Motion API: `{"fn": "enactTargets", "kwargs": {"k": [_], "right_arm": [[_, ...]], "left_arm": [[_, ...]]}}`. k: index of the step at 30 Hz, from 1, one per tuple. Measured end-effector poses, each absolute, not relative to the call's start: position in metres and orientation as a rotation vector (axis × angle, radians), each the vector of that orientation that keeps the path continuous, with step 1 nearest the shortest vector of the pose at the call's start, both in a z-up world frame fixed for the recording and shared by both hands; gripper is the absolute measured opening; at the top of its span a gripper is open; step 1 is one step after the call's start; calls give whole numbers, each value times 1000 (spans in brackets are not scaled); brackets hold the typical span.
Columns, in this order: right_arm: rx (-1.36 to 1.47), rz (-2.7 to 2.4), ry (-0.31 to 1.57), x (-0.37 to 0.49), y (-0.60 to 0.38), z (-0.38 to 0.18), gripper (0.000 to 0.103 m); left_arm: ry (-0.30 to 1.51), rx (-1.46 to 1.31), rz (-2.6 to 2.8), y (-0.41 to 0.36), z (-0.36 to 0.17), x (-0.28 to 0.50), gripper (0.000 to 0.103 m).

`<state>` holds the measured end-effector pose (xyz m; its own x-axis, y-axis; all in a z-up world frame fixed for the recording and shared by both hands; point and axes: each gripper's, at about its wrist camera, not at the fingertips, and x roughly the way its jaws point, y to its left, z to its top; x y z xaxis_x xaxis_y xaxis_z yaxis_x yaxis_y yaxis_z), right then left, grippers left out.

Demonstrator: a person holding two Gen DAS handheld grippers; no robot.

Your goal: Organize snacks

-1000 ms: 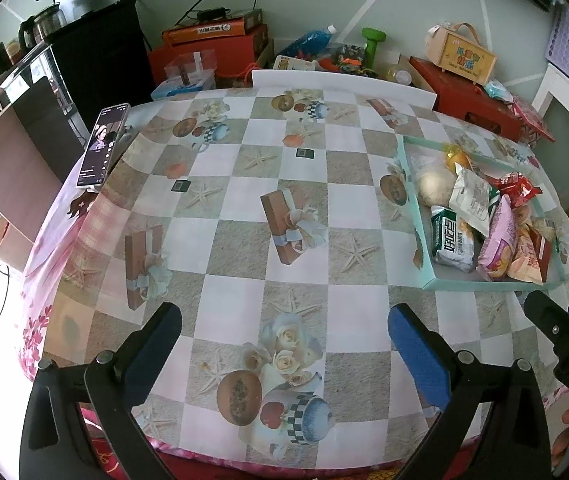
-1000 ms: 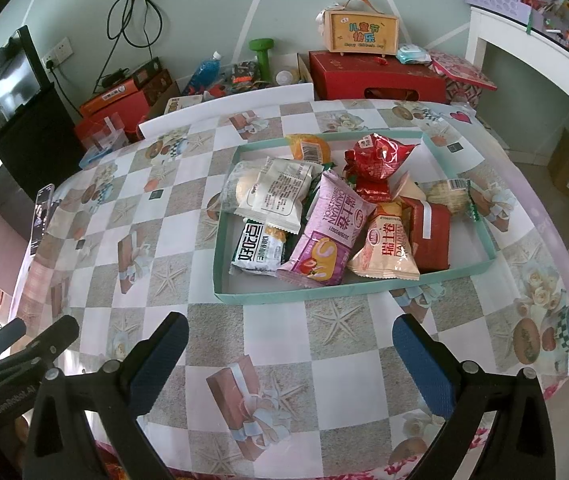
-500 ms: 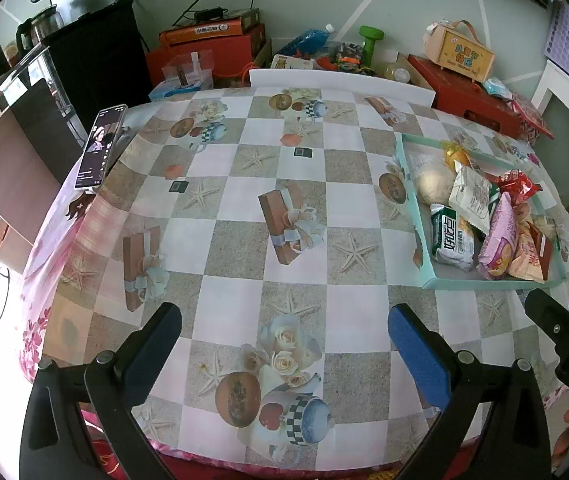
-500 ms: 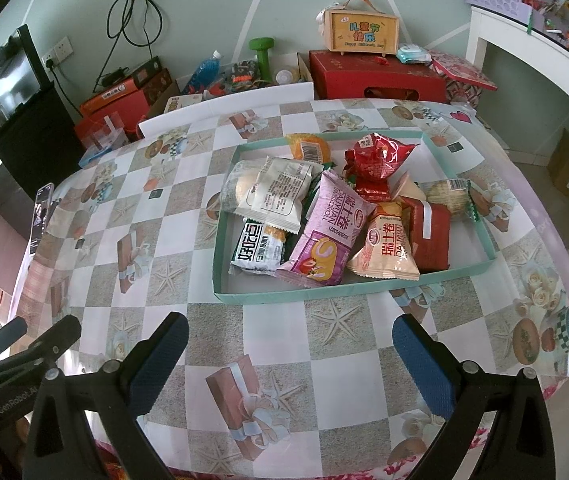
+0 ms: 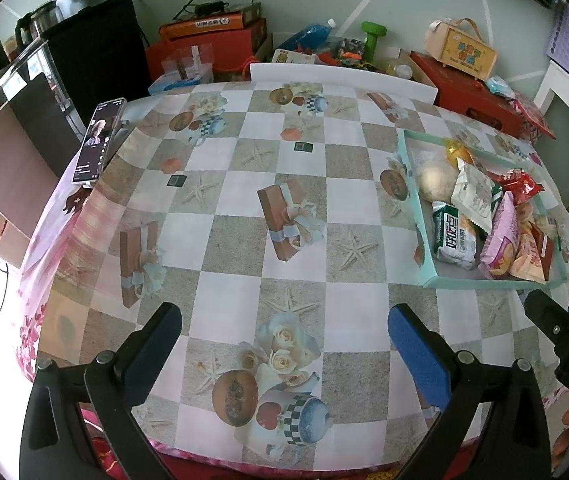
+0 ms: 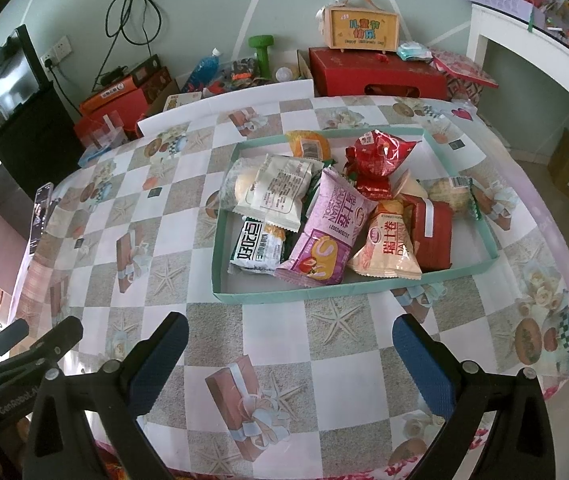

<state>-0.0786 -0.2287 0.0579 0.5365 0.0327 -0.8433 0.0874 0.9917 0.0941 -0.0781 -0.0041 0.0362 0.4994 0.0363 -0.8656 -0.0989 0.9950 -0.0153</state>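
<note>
A shallow mint-green tray (image 6: 284, 294) (image 5: 424, 248) lies on the checked tablecloth, filled with several snack packets: a pink one (image 6: 326, 236), a white-green one (image 6: 258, 246) (image 5: 454, 236), a red foil bag (image 6: 378, 156), a peach cone-shaped pack (image 6: 388, 246) and a dark red pack (image 6: 432, 236). My right gripper (image 6: 290, 346) hovers open over the table's near edge, just in front of the tray, nothing between its blue pads. My left gripper (image 5: 284, 338) is open too, over bare cloth to the tray's left.
A phone (image 5: 98, 140) leans at the table's far left edge. Beyond the far edge stand red boxes (image 6: 376, 74), a green dumbbell (image 6: 262, 50) and a small wooden case (image 6: 362, 26). A black cabinet (image 5: 92, 52) is at the left.
Both grippers have stayed open. The left wrist view has drifted slightly back from the table; the right one is nearly unchanged.
</note>
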Motion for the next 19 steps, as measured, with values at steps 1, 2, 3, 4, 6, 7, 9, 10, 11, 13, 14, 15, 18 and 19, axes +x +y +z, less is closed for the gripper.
{"fn": "enactTargets", "kwargs": {"k": [1, 2, 3, 4, 6, 7, 9, 10, 11, 13, 14, 15, 18, 19], "right_arm": [[131, -33, 1007, -78, -229, 57, 103], [132, -33, 1009, -77, -229, 56, 103], [133, -33, 1012, -77, -230, 55, 103], [134, -33, 1015, -76, -230, 54, 103], [134, -32, 1018, -74, -231, 52, 103], [133, -32, 1020, -73, -231, 52, 103], [131, -33, 1022, -71, -231, 51, 103], [130, -33, 1024, -70, -231, 51, 103], [129, -32, 1026, -69, -231, 50, 103], [127, -32, 1030, -67, -232, 48, 103], [127, -31, 1032, -66, -232, 47, 103], [127, -32, 1034, -64, -232, 47, 103], [125, -32, 1041, -61, -232, 44, 103], [123, -31, 1044, -59, -232, 43, 103]], "left_arm": [[1047, -65, 83, -4, 35, -77, 103], [1048, -64, 84, -4, 35, -77, 103], [1051, -64, 84, -4, 34, -76, 103], [1053, -64, 84, -4, 33, -76, 103], [1056, -65, 85, -4, 31, -74, 103], [1056, -67, 83, -4, 30, -74, 103], [1054, -72, 80, -4, 29, -72, 103], [1055, -73, 80, -4, 28, -71, 103], [1057, -74, 80, -4, 28, -70, 103], [1063, -77, 77, -5, 26, -67, 103], [1065, -77, 78, -5, 25, -65, 103], [1068, -76, 78, -5, 24, -64, 103], [1077, -75, 77, -6, 20, -60, 103], [1080, -77, 76, -6, 18, -58, 103]]}}
